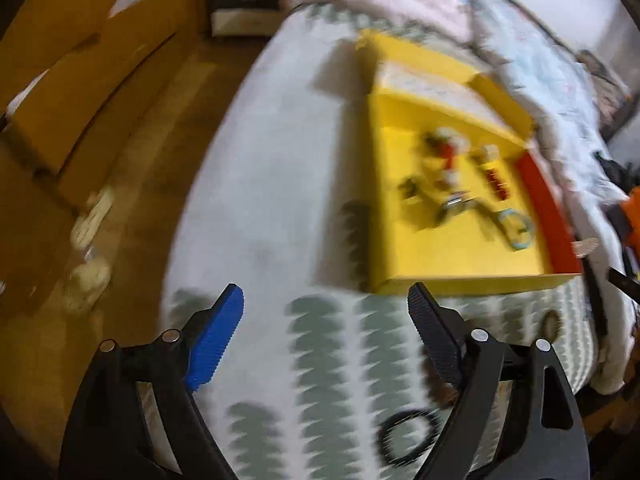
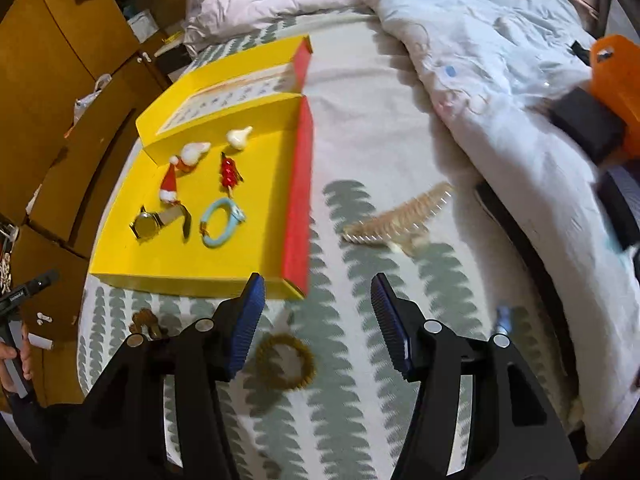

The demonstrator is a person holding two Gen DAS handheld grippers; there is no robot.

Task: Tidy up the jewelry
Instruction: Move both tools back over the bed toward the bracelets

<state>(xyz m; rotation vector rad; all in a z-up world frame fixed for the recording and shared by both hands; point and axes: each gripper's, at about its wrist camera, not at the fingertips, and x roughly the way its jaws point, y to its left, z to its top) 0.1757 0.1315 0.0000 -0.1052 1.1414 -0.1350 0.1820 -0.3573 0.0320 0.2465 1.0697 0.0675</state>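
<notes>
An open yellow box (image 2: 160, 264) with a red side lies on the patterned bed sheet. Inside it are a gold watch (image 2: 146, 226), a light blue band (image 2: 220, 226), a Santa-hat clip (image 2: 170, 182), a red clip (image 2: 230, 174) and two white pieces (image 2: 239, 138). My right gripper (image 2: 318, 280) hangs open above the sheet just in front of the box, with nothing between its fingers. A brown hair tie (image 2: 285, 366) lies below it. My left gripper (image 1: 326, 292) is open and empty, to the left front of the blurred box (image 1: 440, 248). A black hair tie (image 1: 408, 436) lies by its right finger.
A beige comb (image 2: 396, 216) lies right of the box, a brown clip (image 2: 146, 320) by its front left corner. A rumpled quilt (image 2: 500, 80) covers the right and far side of the bed. Wooden cabinets (image 2: 60, 60) stand left of the bed. An orange and black object (image 2: 612, 80) is at far right.
</notes>
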